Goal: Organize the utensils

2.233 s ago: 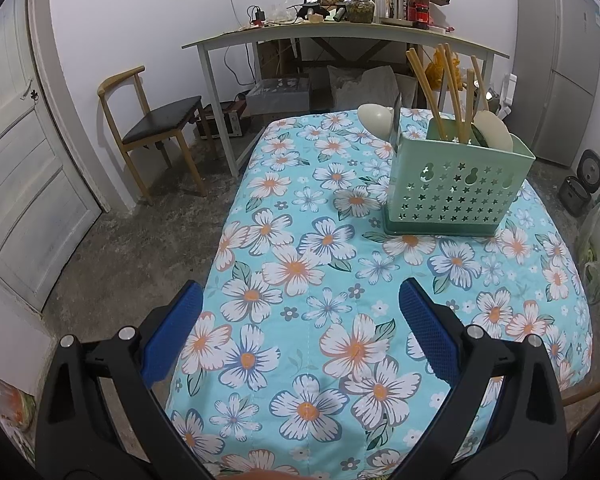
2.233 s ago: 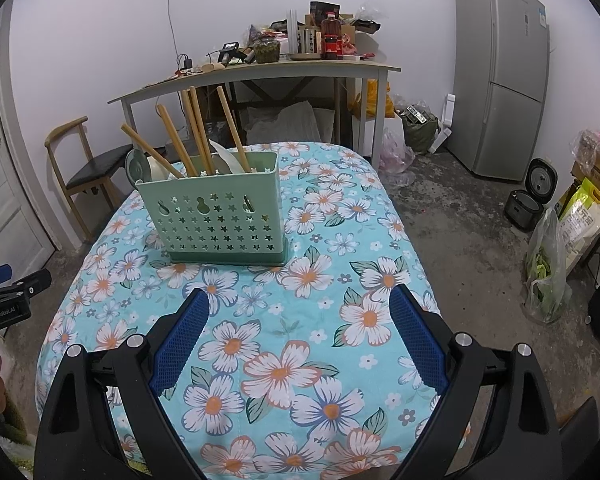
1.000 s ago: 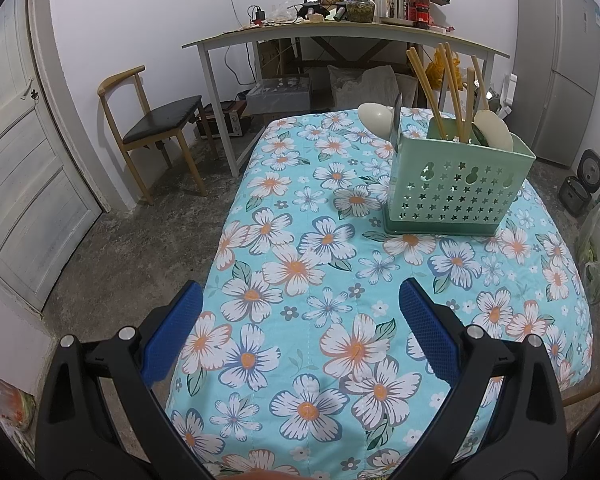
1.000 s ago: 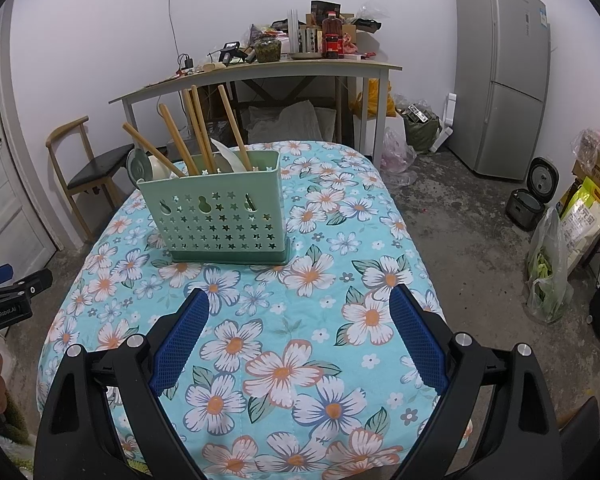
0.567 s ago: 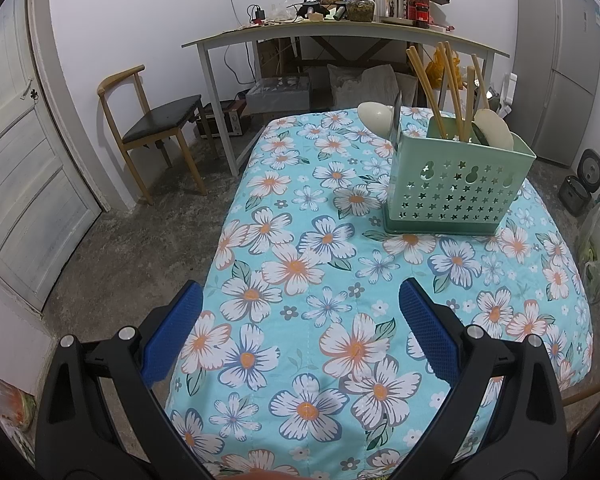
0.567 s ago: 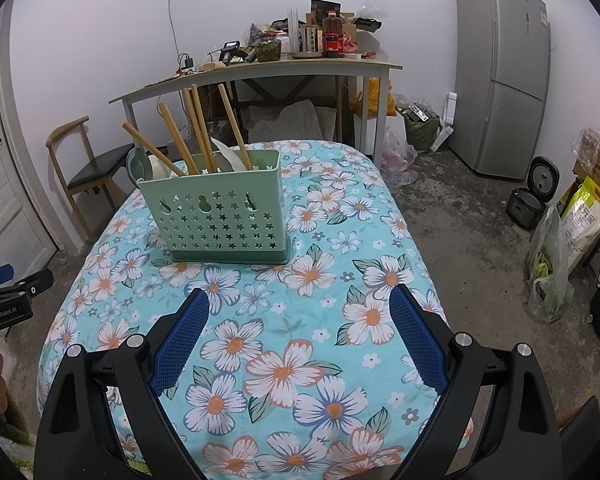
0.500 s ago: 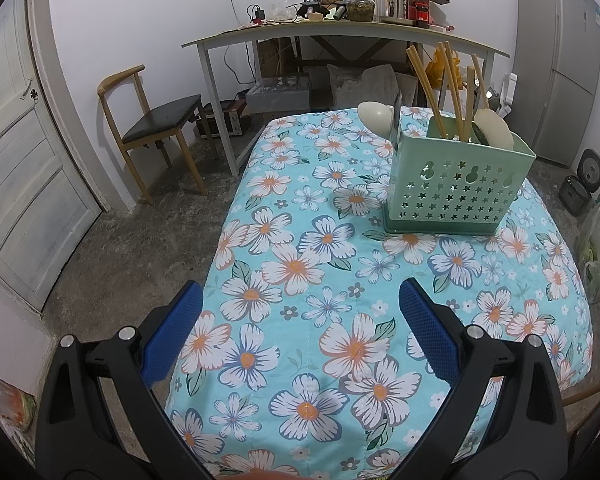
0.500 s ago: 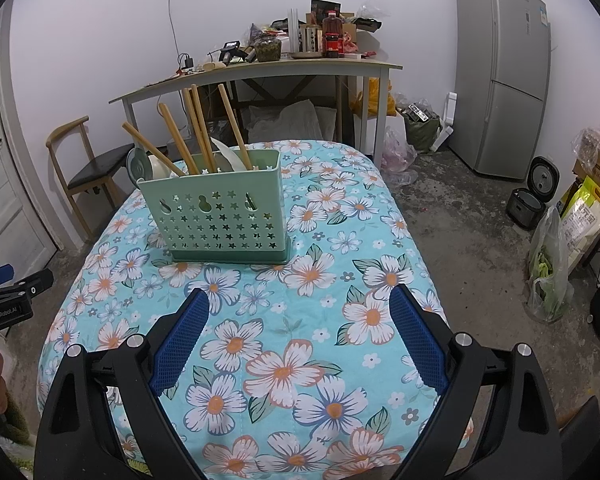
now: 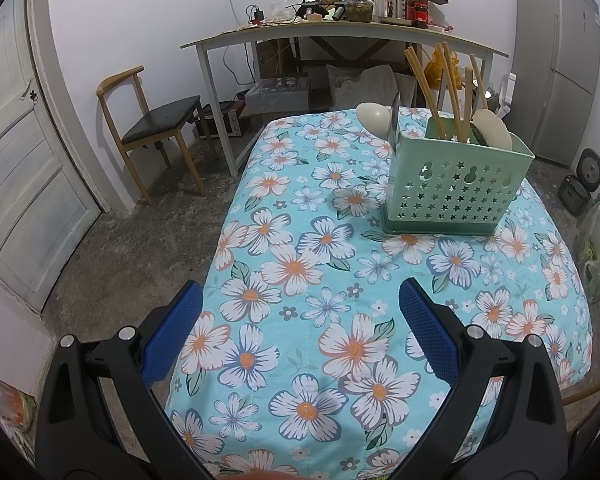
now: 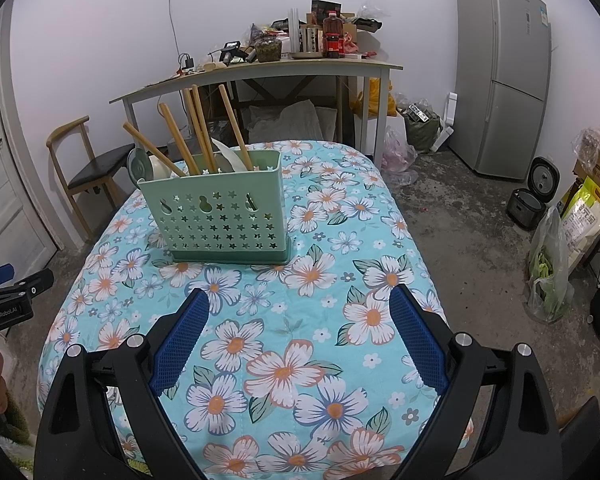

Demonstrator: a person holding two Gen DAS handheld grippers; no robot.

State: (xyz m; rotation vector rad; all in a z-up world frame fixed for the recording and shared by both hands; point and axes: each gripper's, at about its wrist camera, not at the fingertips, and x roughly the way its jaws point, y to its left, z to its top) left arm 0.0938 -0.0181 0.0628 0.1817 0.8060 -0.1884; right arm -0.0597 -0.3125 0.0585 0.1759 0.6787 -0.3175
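Both grippers gape wide and hold nothing: left gripper (image 9: 298,318) and right gripper (image 10: 298,322) hover over the near edge of the table (image 10: 400,240), blue textured pads (image 10: 180,338) apart. "GenRobot.AI" is printed on the left unit as seen from the right wrist. Green perforated plastic caddy (image 10: 220,216) stands toward the far edge, containing wooden chopsticks (image 10: 198,128) and pale spoons (image 9: 494,132). Cloth is floral.

A table under a turquoise floral tablecloth (image 10: 284,364) carries one thing directly: a green perforated utensil caddy (image 10: 220,216) standing upright toward the far end, with bare cloth all around the caddy.
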